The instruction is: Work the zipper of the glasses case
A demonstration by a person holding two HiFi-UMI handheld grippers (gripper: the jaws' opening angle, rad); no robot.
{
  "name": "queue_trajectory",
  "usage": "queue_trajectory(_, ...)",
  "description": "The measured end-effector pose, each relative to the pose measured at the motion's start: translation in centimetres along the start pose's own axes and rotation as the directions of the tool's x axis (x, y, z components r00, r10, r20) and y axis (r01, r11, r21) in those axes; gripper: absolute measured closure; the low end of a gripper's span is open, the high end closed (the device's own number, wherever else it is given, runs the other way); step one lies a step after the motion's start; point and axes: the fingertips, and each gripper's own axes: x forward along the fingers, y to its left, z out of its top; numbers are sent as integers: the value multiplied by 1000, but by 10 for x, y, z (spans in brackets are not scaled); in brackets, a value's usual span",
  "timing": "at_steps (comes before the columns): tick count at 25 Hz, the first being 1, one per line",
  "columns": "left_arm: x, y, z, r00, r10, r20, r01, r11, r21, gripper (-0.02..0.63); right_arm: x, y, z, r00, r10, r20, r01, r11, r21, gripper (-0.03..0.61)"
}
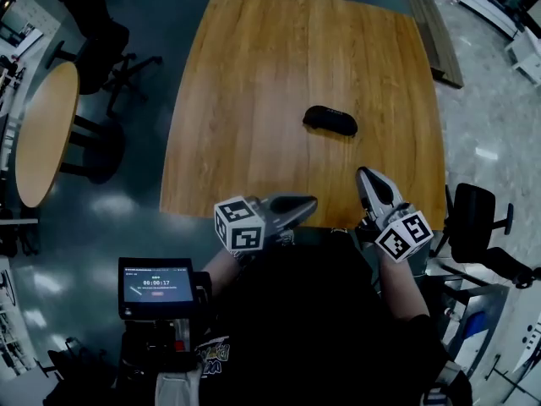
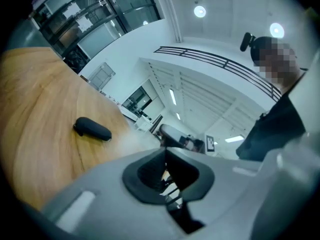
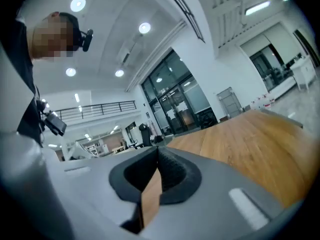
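Observation:
A black glasses case (image 1: 330, 120) lies closed on the wooden table (image 1: 254, 74), right of centre; it also shows in the left gripper view as a dark oval glasses case (image 2: 92, 128) on the wood. My left gripper (image 1: 313, 203) hovers at the table's near edge, pointing right, jaws shut with nothing between them. My right gripper (image 1: 365, 176) sits over the near right part of the table, pointing away from me toward the case, well short of it. Its jaws are shut and hold nothing. In both gripper views the left gripper (image 2: 165, 151) and right gripper (image 3: 157, 151) show tips meeting.
A round side table (image 1: 42, 134) and dark office chairs (image 1: 101, 41) stand to the left on the floor. Another chair (image 1: 478, 218) is at the right. A small screen device (image 1: 156, 288) hangs at my lower left. A bench (image 1: 433, 32) runs beyond the table's right edge.

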Motion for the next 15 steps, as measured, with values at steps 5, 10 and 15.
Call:
queue_trajectory(5,19,-17,-8,999,-10,-39,12,999,49,615,-35,39,-4,1000,3,-24,-2,999,36,574)
queue_trajectory(10,22,-28,-16,997,38,-67,-34,998,61,615,-41,61,-4,997,62,-46,-61,998,15,574)
queue_trajectory(15,39,-67,-34,998,45,-36,-43,998,54,615,-74,76,5,993,105,-48,-107,994,-30,574)
